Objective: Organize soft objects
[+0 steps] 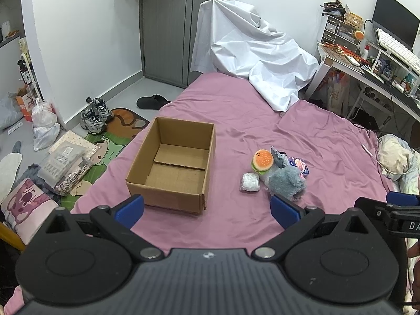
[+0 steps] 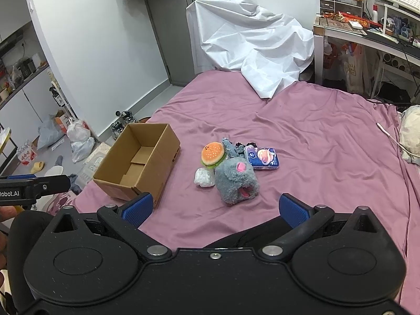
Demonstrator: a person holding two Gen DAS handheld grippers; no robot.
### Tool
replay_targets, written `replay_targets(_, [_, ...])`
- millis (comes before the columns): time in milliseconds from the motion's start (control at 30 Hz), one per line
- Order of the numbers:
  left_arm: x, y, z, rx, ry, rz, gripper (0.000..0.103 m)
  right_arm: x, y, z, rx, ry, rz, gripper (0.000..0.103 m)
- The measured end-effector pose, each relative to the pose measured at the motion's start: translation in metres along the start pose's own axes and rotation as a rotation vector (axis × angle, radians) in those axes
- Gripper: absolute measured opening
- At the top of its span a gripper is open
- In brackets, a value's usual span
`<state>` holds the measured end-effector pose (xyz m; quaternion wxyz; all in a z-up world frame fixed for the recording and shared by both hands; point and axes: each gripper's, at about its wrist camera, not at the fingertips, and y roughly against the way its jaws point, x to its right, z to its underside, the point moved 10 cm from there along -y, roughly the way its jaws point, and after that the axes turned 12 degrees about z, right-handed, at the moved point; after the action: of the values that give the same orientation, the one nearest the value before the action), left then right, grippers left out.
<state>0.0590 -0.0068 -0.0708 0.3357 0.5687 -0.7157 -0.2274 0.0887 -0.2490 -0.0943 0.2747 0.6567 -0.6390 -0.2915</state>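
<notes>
An open cardboard box [image 1: 172,166] [image 2: 143,160] stands empty on the pink bed. Right of it lies a small pile: a burger plush [image 1: 262,160] [image 2: 213,154], a grey mouse plush [image 1: 287,181] [image 2: 236,181], a white crumpled bundle [image 1: 250,182] [image 2: 204,178] and a blue tissue pack [image 1: 300,165] [image 2: 262,158]. My left gripper [image 1: 207,210] is open and empty, near the box's front edge. My right gripper [image 2: 216,208] is open and empty, just in front of the mouse plush. The right gripper's tip also shows in the left wrist view [image 1: 388,210].
A white sheet [image 1: 252,55] covers something at the bed's far end. A cluttered desk [image 1: 367,65] stands at the right. Shoes [image 1: 95,115], bags and a mat lie on the floor at the left. A pillow [image 1: 399,157] and cable lie at the bed's right edge.
</notes>
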Motion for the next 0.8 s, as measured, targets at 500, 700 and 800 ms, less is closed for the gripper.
replay_targets(500, [0.004, -0.006, 0.001, -0.008, -0.001, 0.005, 0.102, 0.004, -0.001, 0.0, 0.009, -0.003, 0.009, 0.103])
replay_targets(700, [0.01, -0.012, -0.003, -0.005, -0.003, 0.019, 0.102, 0.007, -0.007, -0.003, 0.003, -0.006, 0.008, 0.103])
replay_targets(800, [0.012, -0.017, -0.004, -0.005, -0.001, 0.025, 0.102, 0.01, -0.011, -0.003, 0.0, -0.009, 0.01, 0.103])
